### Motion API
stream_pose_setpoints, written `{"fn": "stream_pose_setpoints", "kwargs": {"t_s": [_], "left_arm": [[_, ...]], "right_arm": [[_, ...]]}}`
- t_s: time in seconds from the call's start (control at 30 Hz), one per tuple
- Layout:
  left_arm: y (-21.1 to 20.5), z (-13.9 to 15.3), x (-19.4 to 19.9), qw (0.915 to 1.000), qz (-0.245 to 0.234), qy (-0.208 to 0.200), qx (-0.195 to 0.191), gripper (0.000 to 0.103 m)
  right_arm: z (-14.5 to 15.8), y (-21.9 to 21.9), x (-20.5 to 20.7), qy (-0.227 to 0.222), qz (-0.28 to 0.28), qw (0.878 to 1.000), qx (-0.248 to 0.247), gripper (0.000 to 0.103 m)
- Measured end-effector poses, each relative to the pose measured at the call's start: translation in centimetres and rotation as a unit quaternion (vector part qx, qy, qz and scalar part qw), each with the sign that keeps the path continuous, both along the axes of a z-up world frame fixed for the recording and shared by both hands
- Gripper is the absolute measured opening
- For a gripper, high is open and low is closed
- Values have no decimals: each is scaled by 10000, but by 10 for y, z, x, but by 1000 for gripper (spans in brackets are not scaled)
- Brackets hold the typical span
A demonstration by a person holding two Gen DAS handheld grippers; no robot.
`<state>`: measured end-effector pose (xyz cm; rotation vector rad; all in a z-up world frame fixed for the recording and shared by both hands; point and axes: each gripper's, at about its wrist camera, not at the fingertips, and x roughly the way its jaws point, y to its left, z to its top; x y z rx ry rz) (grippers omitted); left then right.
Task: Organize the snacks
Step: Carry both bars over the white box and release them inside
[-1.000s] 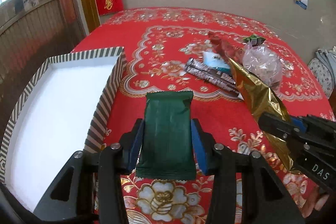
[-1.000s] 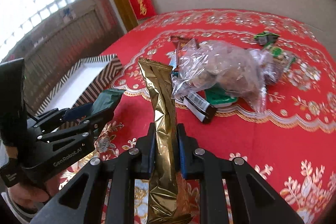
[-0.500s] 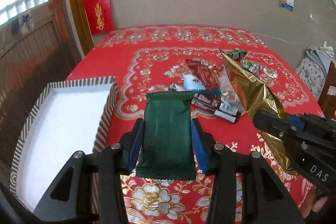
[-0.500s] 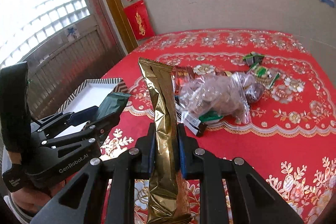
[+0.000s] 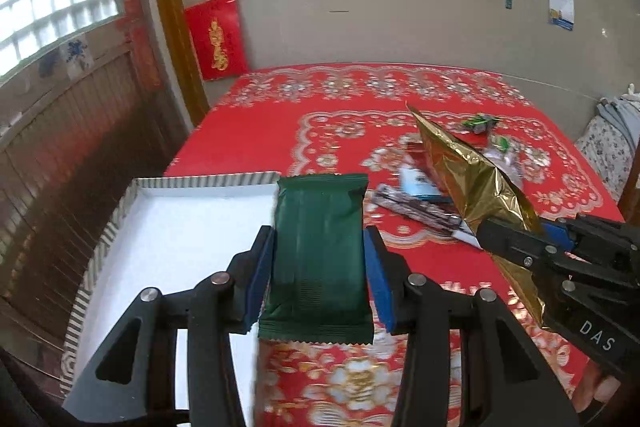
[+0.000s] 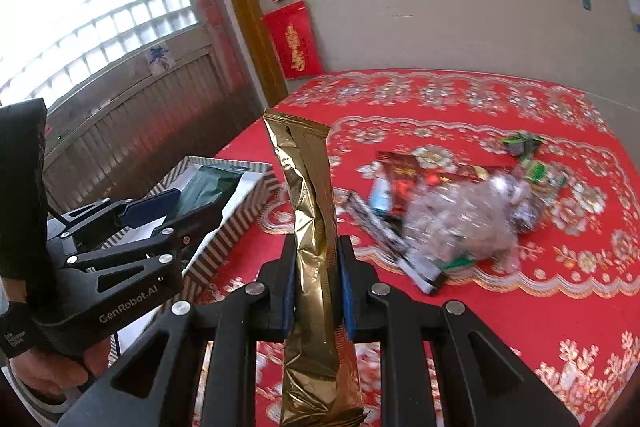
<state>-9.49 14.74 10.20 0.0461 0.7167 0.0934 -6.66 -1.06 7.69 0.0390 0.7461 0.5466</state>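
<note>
From the left wrist, the left gripper (image 5: 319, 255) is clamped on a dark green packet (image 5: 318, 259), held over the right edge of the striped box (image 5: 100, 247) (white inside). At right, the right gripper (image 5: 516, 241) pinches a gold packet (image 5: 472, 187).

From the right wrist, the gold packet (image 6: 314, 227) stands upright between closed fingers above the red bench (image 6: 500, 327). The snack pile (image 6: 452, 215) lies far right.

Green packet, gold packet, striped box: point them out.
green packet (image 5: 320, 251), left wrist view, middle of wrapper
gold packet (image 6: 314, 227), right wrist view, middle of wrapper
striped box (image 5: 200, 181), left wrist view, far rim
</note>
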Motion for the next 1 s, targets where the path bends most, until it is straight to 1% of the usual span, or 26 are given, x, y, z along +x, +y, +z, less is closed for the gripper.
{"fn": "stream_pose_setpoints", "kwargs": {"t_s": [0.17, 0.27, 0.37, 0.53, 0.67, 0.77, 0.83, 0.9, 1.0], "left_arm": [[32, 3, 2, 9997, 213, 77, -92, 46], [55, 6, 3, 9989, 464, 84, 3, 46], [80, 6, 6, 9978, 645, 154, -10, 46], [118, 1, 22, 9948, 962, 323, 55, 46], [149, -14, 43, 9912, 1165, 616, -68, 47], [166, -28, 57, 9870, 1393, 799, -89, 47], [179, -40, 65, 9837, 1508, 958, -186, 47], [190, -50, 71, 9809, 1604, 1075, -232, 47], [199, -66, 77, 9769, 1694, 1269, -299, 47]], "right_arm": [[1, 33, 10, 86, 304, 9995, 6, 18], [2, 58, 15, 112, 508, 9986, -46, 18], [3, 82, 21, 184, 695, 9974, -9, 18], [-1, 126, 35, 354, 974, 9946, -16, 18], [-7, 152, 50, 641, 1060, 9922, 132, 18], [-15, 173, 63, 850, 1013, 9912, 87, 18], [-22, 186, 72, 1023, 984, 9898, 92, 18], [-34, 195, 84, 1361, 996, 9854, 211, 18], [-46, 204, 89, 1502, 938, 9842, 72, 19]]}}
